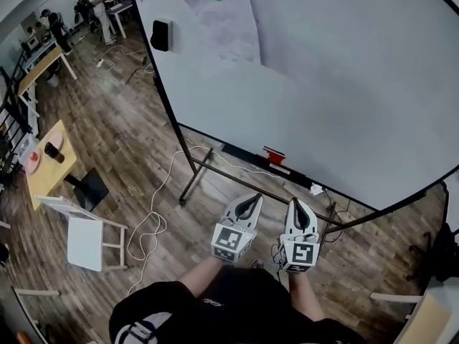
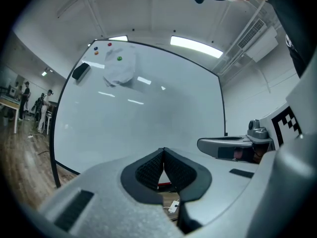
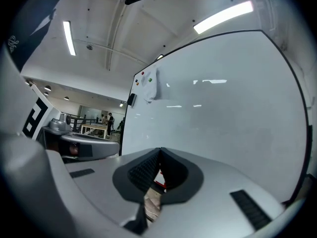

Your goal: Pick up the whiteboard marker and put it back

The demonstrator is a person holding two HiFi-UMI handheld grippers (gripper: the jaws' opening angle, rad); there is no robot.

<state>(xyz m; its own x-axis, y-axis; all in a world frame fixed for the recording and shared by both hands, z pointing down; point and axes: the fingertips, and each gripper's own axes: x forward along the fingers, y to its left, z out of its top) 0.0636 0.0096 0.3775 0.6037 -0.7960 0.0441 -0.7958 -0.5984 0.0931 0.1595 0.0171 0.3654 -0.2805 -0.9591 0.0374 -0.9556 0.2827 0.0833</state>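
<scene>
Nothing looked done yet; the left tool (image 1: 254, 199) and right tool (image 1: 296, 203) hung side by side before the whiteboard (image 1: 344, 84), each pressed together on nothing; the marker was in neither, possibly the small red thing (image 1: 273, 155) on the whiteboard's bottom ledge; pickup and return were both left.

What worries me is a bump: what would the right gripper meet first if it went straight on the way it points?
The right gripper would probably meet the whiteboard, low near the red thing on its ledge; nothing shows between, though depth is unclear.
</scene>
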